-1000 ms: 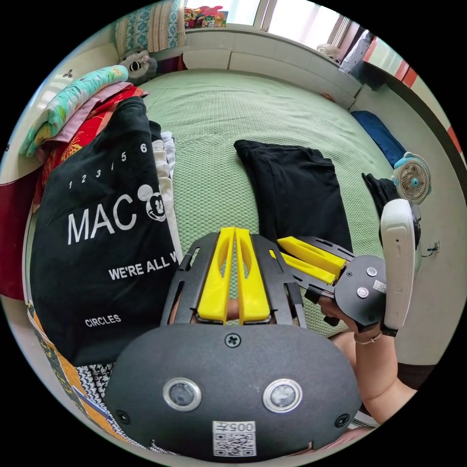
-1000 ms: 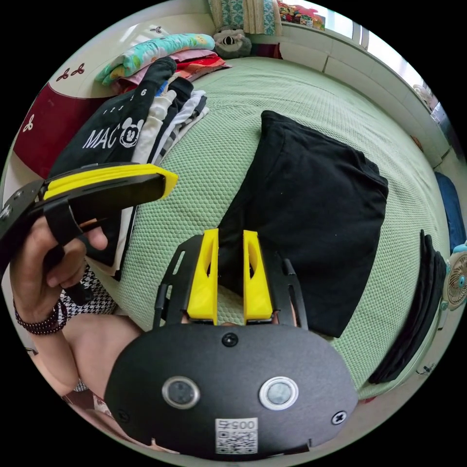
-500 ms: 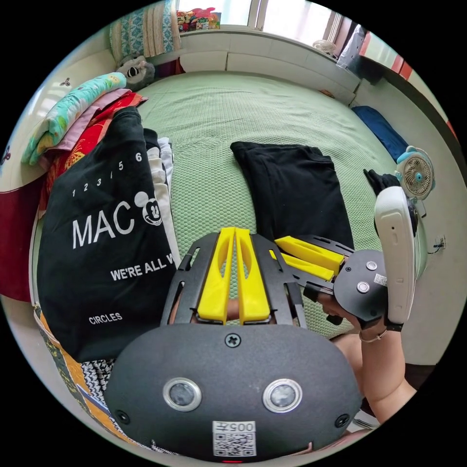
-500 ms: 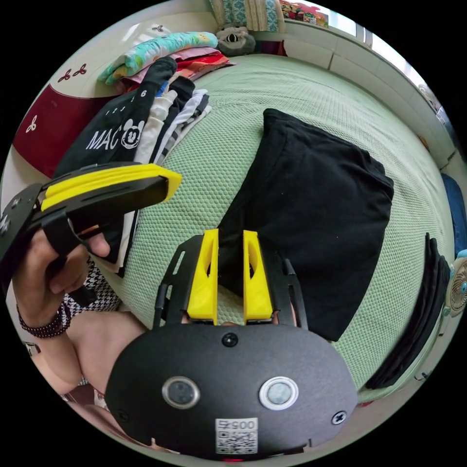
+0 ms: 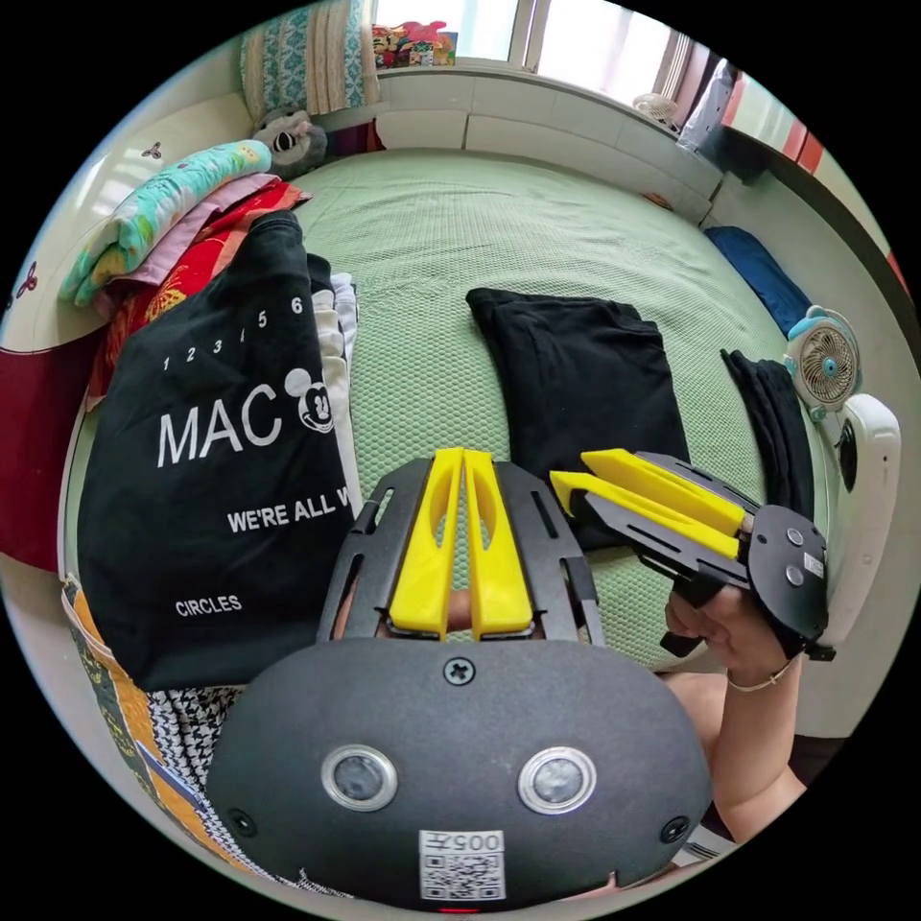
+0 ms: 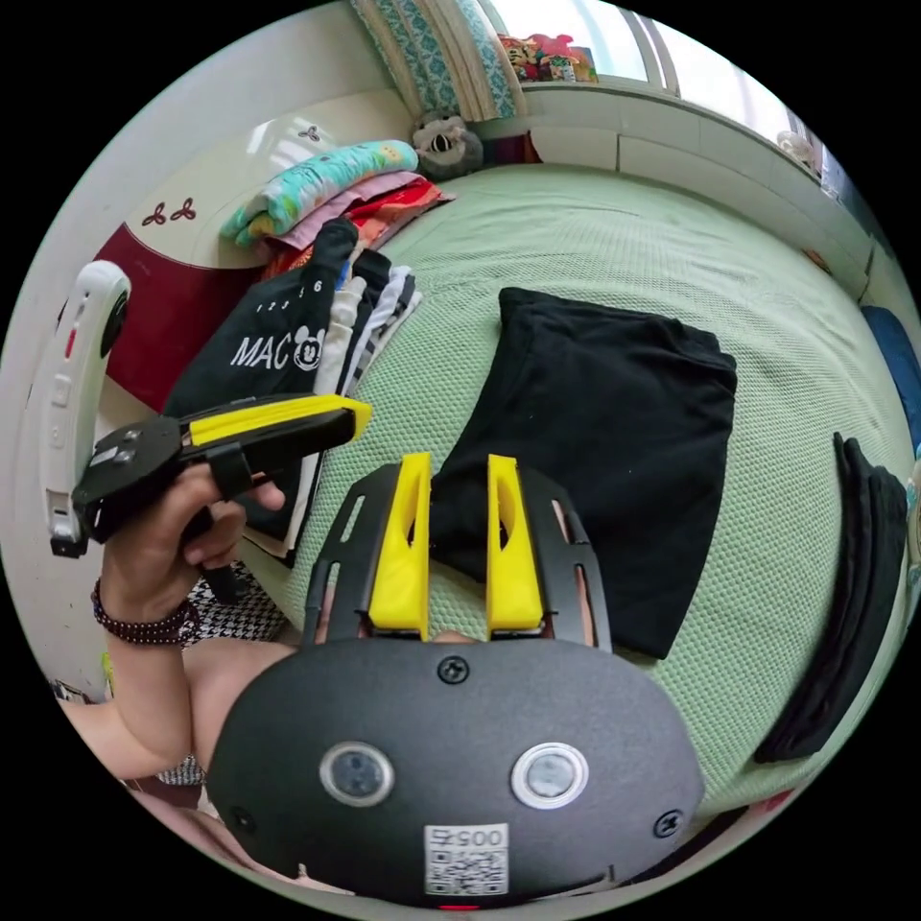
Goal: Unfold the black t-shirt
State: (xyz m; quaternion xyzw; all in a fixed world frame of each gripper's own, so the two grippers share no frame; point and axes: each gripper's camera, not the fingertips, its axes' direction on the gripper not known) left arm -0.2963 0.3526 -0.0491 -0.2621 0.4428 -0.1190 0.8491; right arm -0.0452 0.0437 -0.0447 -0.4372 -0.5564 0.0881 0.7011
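Black t-shirt lies folded on the green bed, right of the printed clothes pile; your left gripper is closed and empty, your right gripper parted and empty. Pinch only the top layer at the near edge, probably the fold. Since a second ago, the right one has pulled back slightly.

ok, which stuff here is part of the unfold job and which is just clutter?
Job:
black t-shirt, folded on the green bed
left gripper, shut
right gripper, open

Clutter:
printed black shirt
folded blankets
small fan
dark folded stack
plush toy
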